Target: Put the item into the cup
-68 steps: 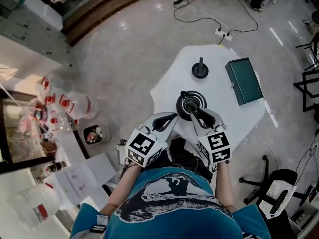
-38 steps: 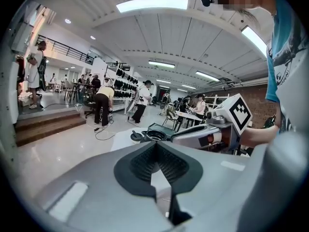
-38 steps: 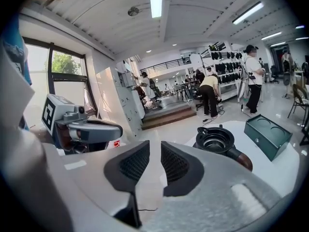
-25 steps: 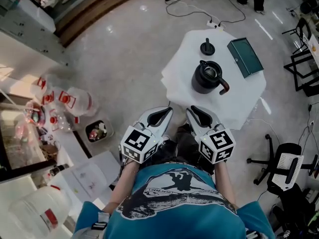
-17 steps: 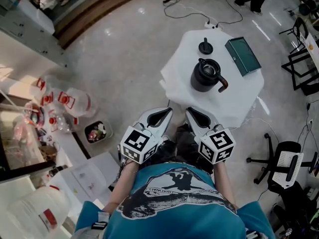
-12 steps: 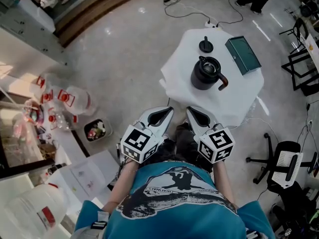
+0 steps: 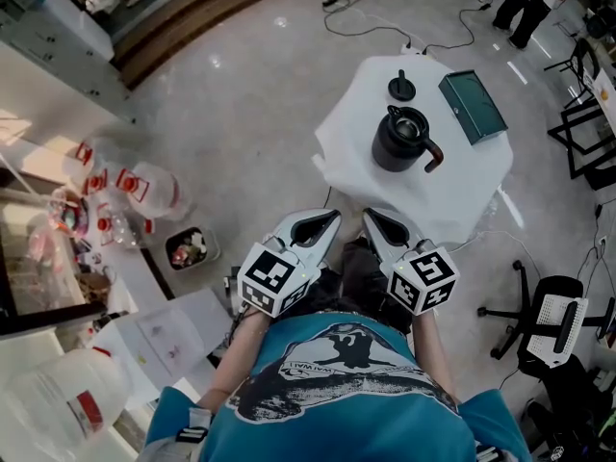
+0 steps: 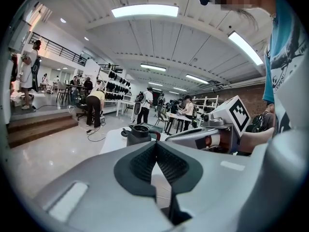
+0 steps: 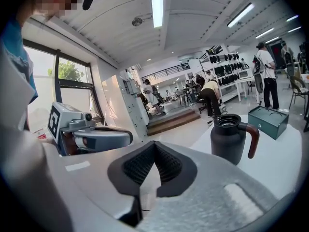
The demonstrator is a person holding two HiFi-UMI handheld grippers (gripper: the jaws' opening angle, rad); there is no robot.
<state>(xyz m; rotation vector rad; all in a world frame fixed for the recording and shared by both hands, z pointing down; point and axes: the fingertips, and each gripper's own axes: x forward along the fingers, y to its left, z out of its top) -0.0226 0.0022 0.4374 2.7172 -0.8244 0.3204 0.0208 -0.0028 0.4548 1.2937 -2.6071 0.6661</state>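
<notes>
A black jug (image 7: 402, 140) with a brown handle stands open-topped on the white table (image 7: 462, 186). Its black knobbed lid (image 7: 401, 88) lies behind it. My left gripper (image 7: 332, 217) and right gripper (image 7: 369, 214) hover side by side close to my body, short of the table's near edge. Both are shut with nothing between the pads. In the left gripper view the jug (image 8: 139, 133) shows past the closed left gripper (image 8: 155, 145). The right gripper view has the jug (image 9: 232, 138) to the right of the shut right gripper (image 9: 154, 144).
A green box (image 7: 472, 106) lies on the table's far right. On the floor to the left are a small bin (image 7: 191, 248), plastic bottles (image 7: 144, 192) and papers (image 7: 168, 335). An office chair (image 7: 539, 320) stands at the right. People stand in the distance.
2.7 s ago my right gripper was at the jug's mouth. Since then I have backed away from the table, and both grippers stay shut by my body.
</notes>
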